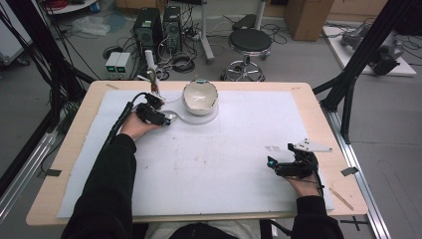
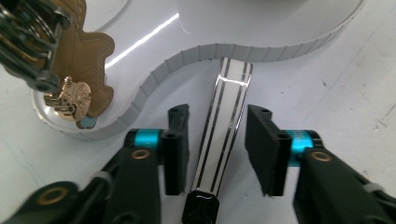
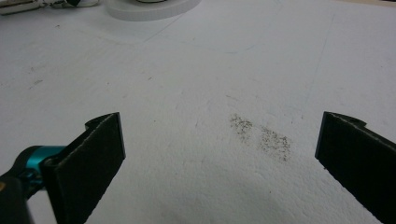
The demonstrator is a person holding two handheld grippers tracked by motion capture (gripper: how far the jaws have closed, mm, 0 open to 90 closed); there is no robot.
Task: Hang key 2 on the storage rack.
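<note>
A shiny metal handle with dark stripes (image 2: 223, 126) lies on the white mat, its far end against the grooved rim of a white base (image 2: 261, 51). My left gripper (image 2: 217, 116) straddles this handle, with a narrow gap showing at each black pad, so nothing is pressed. From above, the left gripper (image 1: 166, 118) sits just left of a white bowl (image 1: 200, 97) that stands on that base (image 1: 211, 117). My right gripper (image 1: 273, 167) rests at the near right of the mat, and its jaws (image 3: 219, 140) stand wide open over bare mat.
A brown leather bear charm with a gold trinket (image 2: 88, 60) hangs from a black clip over a clear disc left of the handle. Dark specks (image 3: 261, 135) mark the mat. The wooden table's edge (image 1: 318, 104) frames the mat. A stool (image 1: 249, 42) and computer towers stand on the floor beyond.
</note>
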